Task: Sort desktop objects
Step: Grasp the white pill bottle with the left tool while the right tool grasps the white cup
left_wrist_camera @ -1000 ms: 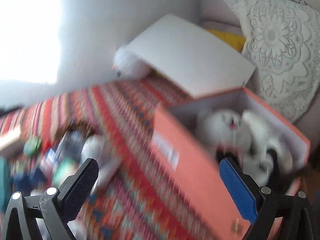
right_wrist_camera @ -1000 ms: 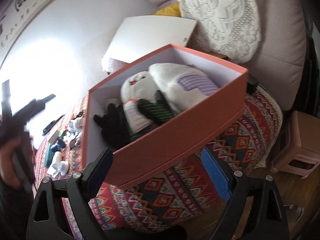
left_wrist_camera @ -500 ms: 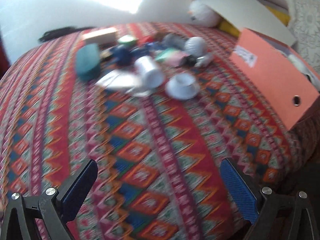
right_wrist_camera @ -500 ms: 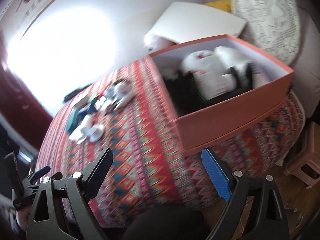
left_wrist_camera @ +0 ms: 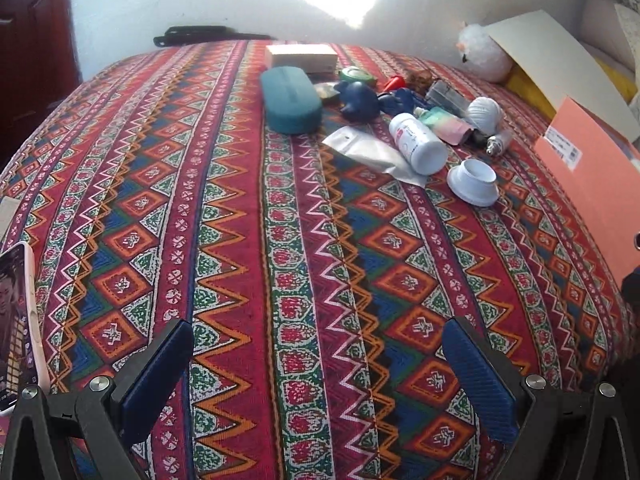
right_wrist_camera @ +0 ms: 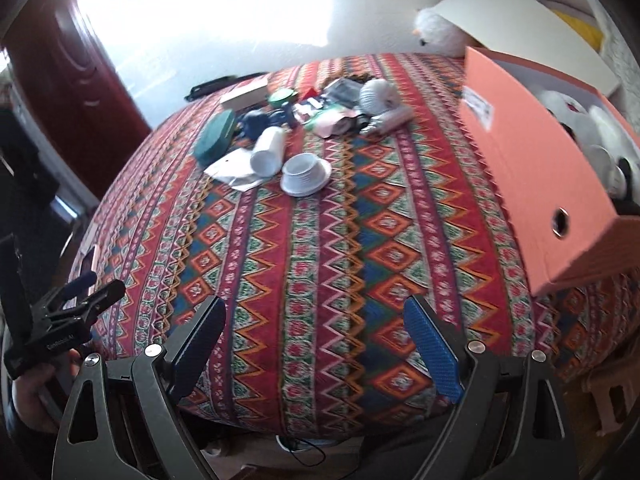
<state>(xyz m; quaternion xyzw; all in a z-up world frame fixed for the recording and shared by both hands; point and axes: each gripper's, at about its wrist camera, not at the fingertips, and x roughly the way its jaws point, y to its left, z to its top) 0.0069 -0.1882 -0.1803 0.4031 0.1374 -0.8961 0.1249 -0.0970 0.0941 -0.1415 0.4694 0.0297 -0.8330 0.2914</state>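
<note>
The orange box (right_wrist_camera: 536, 176) at the right edge of the worktop (left_wrist_camera: 304, 264) already holds some white and dark soft things, so by the look of it part of the sorting is done; its white lid (left_wrist_camera: 560, 68) leans open behind it; most of the job seems left, for a loose heap of small objects lies toward the far side, well apart from both grippers: a teal case (left_wrist_camera: 290, 100), a white bottle (left_wrist_camera: 418, 142) on its side over a silvery pouch (left_wrist_camera: 372, 152), a white screw cap (left_wrist_camera: 474, 182) just beside the bottle, a white bulb (left_wrist_camera: 484, 110), a dark blue toy (left_wrist_camera: 360, 100), a green round thing (left_wrist_camera: 354, 75), a pale carton (left_wrist_camera: 300, 57) and smaller bits too cluttered to name; the left gripper (left_wrist_camera: 320, 368) hangs over bare cloth near the front edge with its fingers spread wide and nothing between them; the right gripper (right_wrist_camera: 316, 344) is likewise spread and empty, with the box off to its right; the worktop is covered by a red cloth with zigzag and diamond bands; a phone (left_wrist_camera: 18, 320) with a lit screen lies at the left edge; behind stand a white wall with a strong patch of sunlight, a dark red door (left_wrist_camera: 36, 40) at left, a white plush (left_wrist_camera: 480, 58) tucked under the lid and a pale stool (right_wrist_camera: 608, 404) on the floor at lower right
</note>
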